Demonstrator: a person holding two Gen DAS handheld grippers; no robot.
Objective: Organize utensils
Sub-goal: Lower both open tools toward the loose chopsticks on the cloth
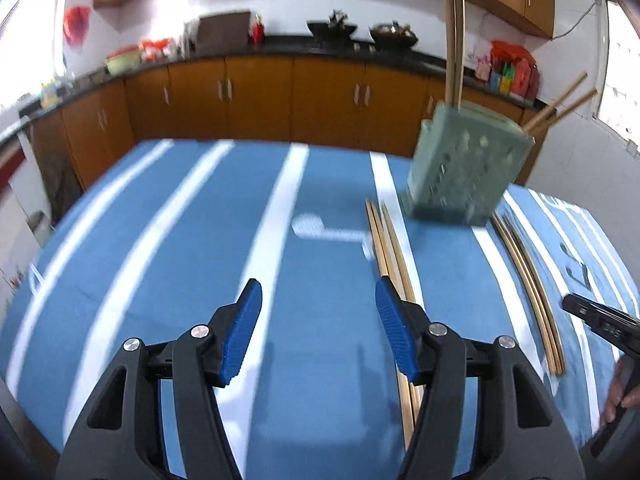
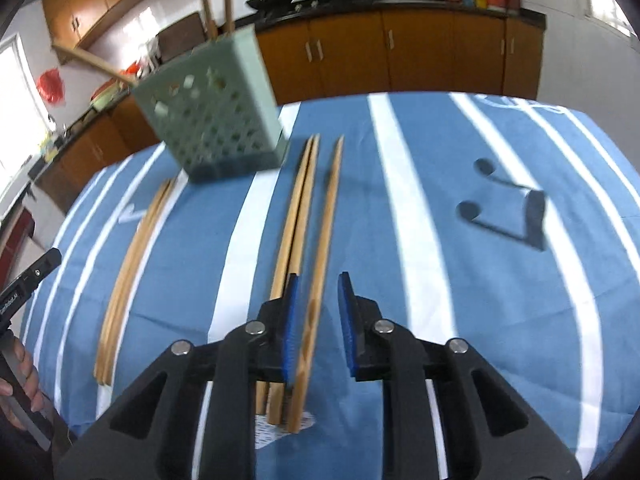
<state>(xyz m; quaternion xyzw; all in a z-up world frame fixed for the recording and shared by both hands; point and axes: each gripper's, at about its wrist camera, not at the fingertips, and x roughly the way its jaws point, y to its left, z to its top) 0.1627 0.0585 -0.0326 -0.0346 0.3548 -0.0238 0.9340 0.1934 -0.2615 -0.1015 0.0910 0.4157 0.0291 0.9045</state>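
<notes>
Left wrist view: no legible writing on the blue striped cloth (image 1: 168, 240) covering the bench. The left gripper (image 1: 318, 304) has jaws spread, nothing between them. One group of chopsticks (image 1: 386, 248) lies just right of it. The green perforated holder (image 1: 464, 168) stands further right, chopsticks upright and leaning inside. Right wrist view: the right gripper (image 2: 318, 300), jaws narrowly apart, straddles one loose chopstick (image 2: 324, 248) without pinching it.

Legible text: none. Small white lettering on the black gripper body (image 2: 18, 296) at left edge of the right wrist view, blurred, unreadable. Tablecloth (image 2: 460, 280) print: musical-note motif (image 2: 508, 212), right of centre.
</notes>
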